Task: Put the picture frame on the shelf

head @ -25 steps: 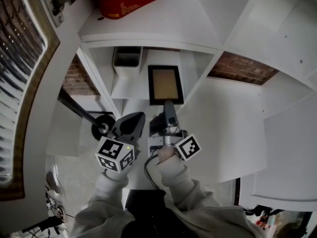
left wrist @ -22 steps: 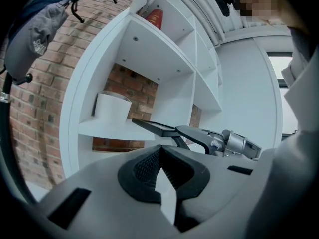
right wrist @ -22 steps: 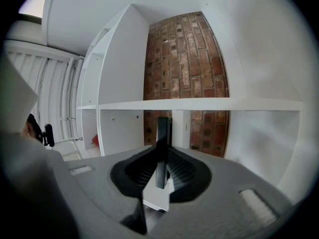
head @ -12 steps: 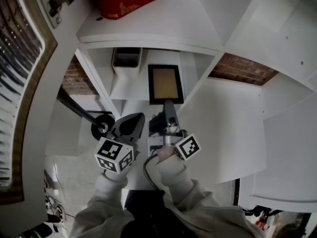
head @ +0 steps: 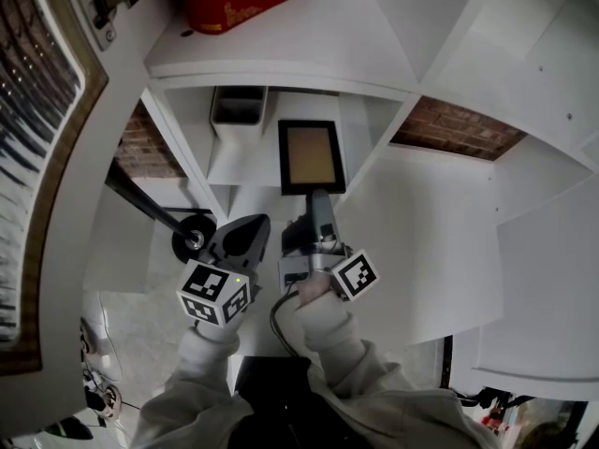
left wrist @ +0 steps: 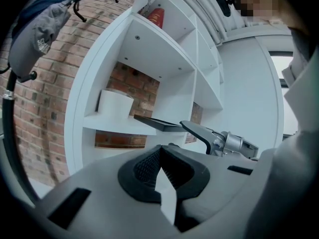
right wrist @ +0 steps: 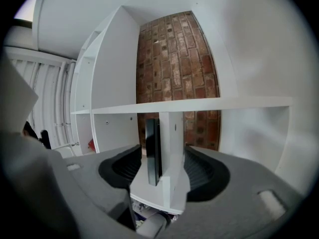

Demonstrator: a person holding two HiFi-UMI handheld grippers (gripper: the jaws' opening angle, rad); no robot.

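Now the right gripper is opening around the stiff, likely breakable picture frame's edge, a good holding spot; the left gripper is shut, empty.

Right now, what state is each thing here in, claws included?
picture frame: lying flat on the shelf, between the right claw's jaws, not gripped.
right claw: jaws opening, pads clear of the frame.
left claw: shut, empty.
white container: upright on the same shelf, left of the frame.
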